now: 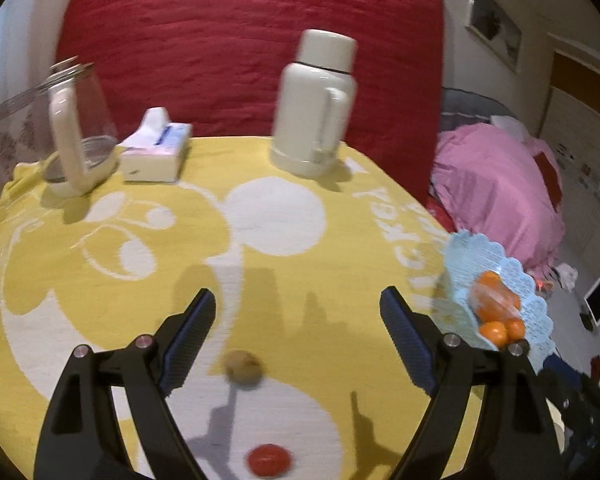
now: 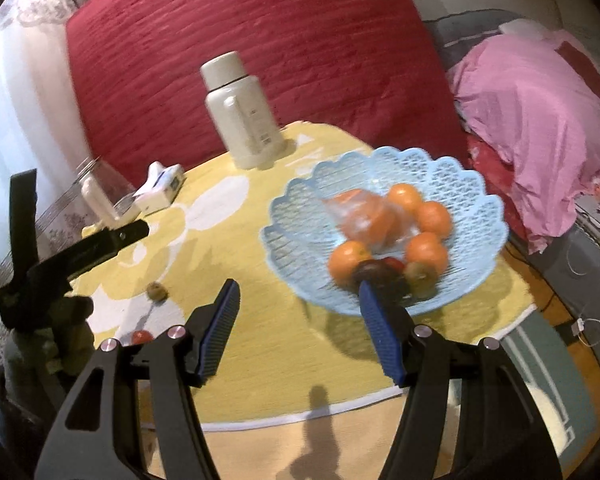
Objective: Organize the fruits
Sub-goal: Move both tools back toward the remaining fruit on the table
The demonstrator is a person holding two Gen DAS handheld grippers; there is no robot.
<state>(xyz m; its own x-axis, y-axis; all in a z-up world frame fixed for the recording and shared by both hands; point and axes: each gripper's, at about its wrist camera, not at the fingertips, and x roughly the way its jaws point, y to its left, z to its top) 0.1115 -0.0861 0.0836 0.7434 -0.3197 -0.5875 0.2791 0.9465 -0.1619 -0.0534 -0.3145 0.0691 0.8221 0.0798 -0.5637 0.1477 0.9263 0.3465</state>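
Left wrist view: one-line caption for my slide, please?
Open left gripper above a small brown fruit and red fruit on the yellow cloth; blue basket at right.

One pale blue lattice fruit basket (image 2: pixel 476 200), four loose oranges (image 2: pixel 432 218) sitting in it beside one bagged orange bundle (image 2: pixel 364 212), one kiwi (image 1: pixel 243 368) and one tomato (image 1: pixel 269 459) lying on the cloth, one cream thermos (image 1: pixel 314 108), one tissue box (image 1: pixel 156 152), one glass pitcher (image 1: pixel 76 128), two grippers hovering.
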